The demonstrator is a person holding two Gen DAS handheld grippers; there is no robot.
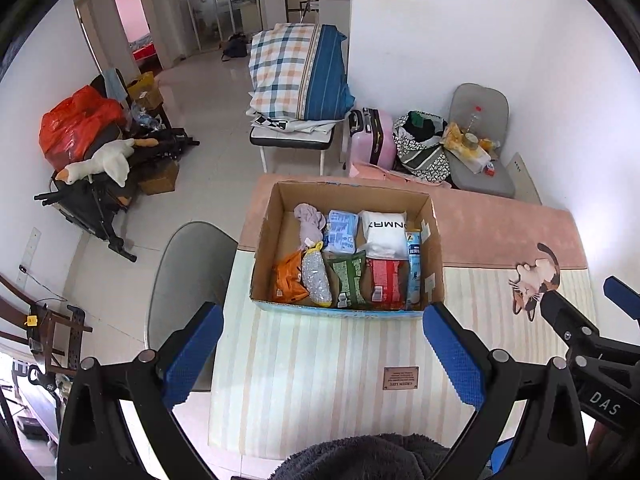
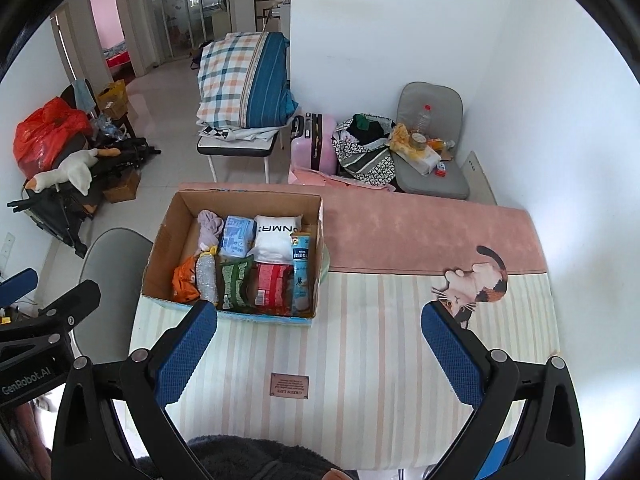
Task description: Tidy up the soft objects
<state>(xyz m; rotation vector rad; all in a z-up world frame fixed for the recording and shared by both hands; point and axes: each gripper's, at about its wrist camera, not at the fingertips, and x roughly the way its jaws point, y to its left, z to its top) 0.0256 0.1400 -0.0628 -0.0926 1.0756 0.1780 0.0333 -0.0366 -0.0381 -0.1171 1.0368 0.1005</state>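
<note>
Cardboard box (image 1: 347, 248) (packed with soft packets) sits ahead of both wide-apart, empty claws (image 1: 320, 356) (image 2: 320, 354).

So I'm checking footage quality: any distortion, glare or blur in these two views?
Left wrist view: strong fisheye bending, black corners; the cardboard box is sharp; the wall at right is blown out white. Right wrist view: same curvature and vignette, box contents legible, bright washed-out wall, no motion blur.

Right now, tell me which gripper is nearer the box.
Left. The left gripper is centred right in front of the box; the right gripper sits off to the box's right, over the striped mat.
</note>
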